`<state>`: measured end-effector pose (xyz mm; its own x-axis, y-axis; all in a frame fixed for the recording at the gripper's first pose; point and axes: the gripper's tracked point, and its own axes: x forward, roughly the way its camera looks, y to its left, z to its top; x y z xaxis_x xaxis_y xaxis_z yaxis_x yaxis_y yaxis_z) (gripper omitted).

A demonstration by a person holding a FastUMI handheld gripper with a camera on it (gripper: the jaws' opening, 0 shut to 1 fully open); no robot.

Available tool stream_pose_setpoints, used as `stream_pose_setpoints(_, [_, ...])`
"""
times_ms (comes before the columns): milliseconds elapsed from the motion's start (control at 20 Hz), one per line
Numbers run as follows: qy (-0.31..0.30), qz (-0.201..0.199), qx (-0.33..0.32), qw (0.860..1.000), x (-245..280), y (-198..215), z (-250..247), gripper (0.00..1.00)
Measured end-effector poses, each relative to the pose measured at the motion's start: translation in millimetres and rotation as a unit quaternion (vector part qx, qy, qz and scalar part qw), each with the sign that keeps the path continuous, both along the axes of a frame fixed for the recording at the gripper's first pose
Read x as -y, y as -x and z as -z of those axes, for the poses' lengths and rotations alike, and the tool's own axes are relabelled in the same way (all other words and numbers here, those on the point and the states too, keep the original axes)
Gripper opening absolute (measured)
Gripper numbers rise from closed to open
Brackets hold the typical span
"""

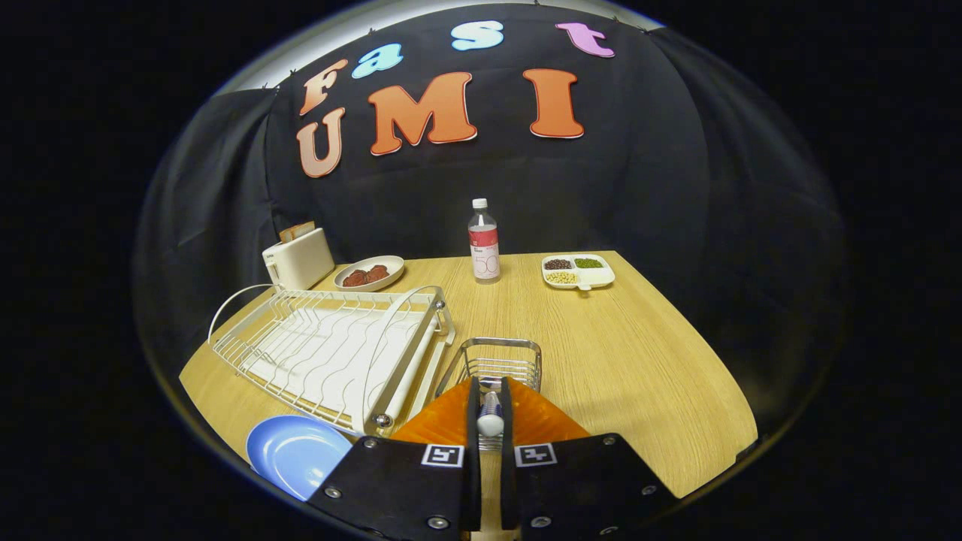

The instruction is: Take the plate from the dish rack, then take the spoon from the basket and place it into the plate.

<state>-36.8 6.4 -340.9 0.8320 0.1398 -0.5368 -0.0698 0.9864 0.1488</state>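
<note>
Gripper view: the gripper (pixel 490 421) is clenched on the spoon (pixel 490 415), both fingers pressing its slim handle just above the wire basket (pixel 502 362). Judged light, stiff and smooth, so liable to pivot or slip; the mid-handle hold looks sound. The blue plate (pixel 294 452) lies on the table (pixel 639 361) near left, out of the dish rack (pixel 331 349). The rack's near corner stands between spoon and plate. Toaster (pixel 299 258), food dish (pixel 369 273), bottle (pixel 484 240) and divided tray (pixel 578 271) sit far, well apart.
</note>
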Motion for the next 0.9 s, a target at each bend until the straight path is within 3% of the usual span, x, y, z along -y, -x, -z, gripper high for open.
stream_pose_setpoints(500, [-0.016,0.002,-0.017,1.0,0.3,19.8,-1.4,0.15])
stream_pose_setpoints(900, [0.018,-0.007,-0.032,0.999,1.7,24.2,-17.3,0.13])
